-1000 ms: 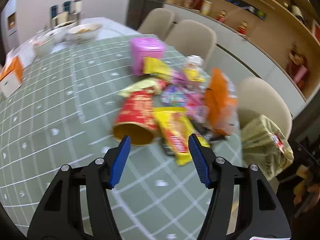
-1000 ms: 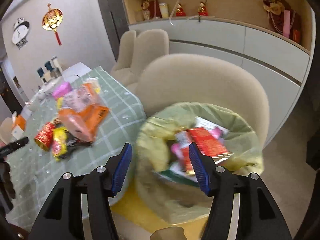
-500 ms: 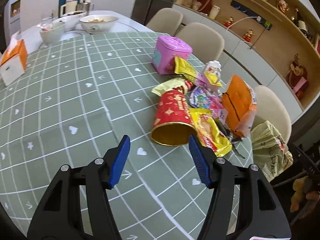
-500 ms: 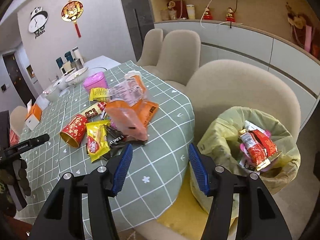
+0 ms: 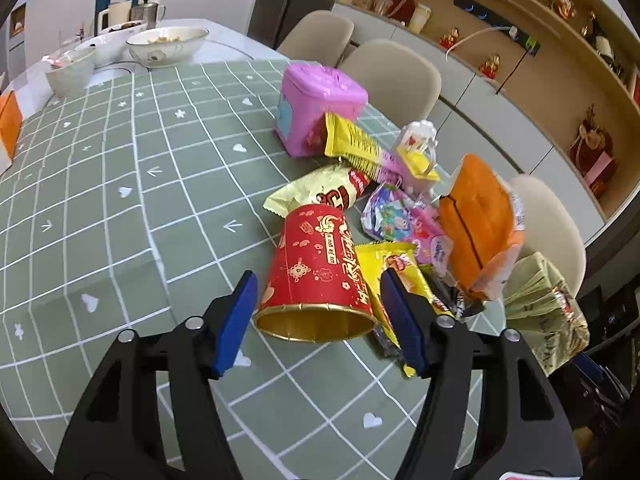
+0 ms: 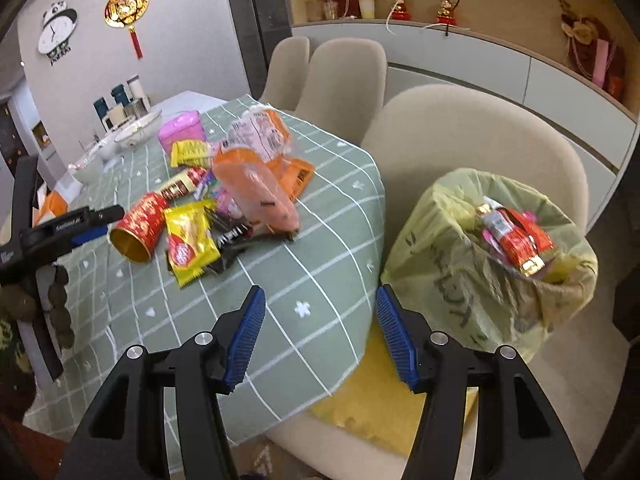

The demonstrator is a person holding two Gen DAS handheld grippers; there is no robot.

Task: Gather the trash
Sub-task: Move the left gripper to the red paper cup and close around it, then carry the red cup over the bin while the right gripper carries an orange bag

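Left wrist view puts your left gripper [image 5: 318,322] low over the green checked tablecloth [image 5: 120,200], fingers spread wide with nothing between the blue pads. The red paper cup [image 5: 316,276] lies on its side directly ahead, its gold open mouth facing you and sitting just beyond the fingertips, framed by the gap but not touched. A yellow snack wrapper [image 5: 400,276] lies against the cup's right flank, partly behind your right finger. Farther on sit a gold wrapper [image 5: 320,194], a colourful packet [image 5: 394,216], an orange bag [image 5: 478,224] and a pink box [image 5: 316,108], all heaped close together near the table's far edge.

From the right wrist view, your right gripper [image 6: 320,334] hangs open and empty over the table's near corner, well apart from the trash pile. The lined trash bin [image 6: 492,264] stands to the right beside a beige chair [image 6: 460,128], with red wrappers [image 6: 514,238] already inside it.
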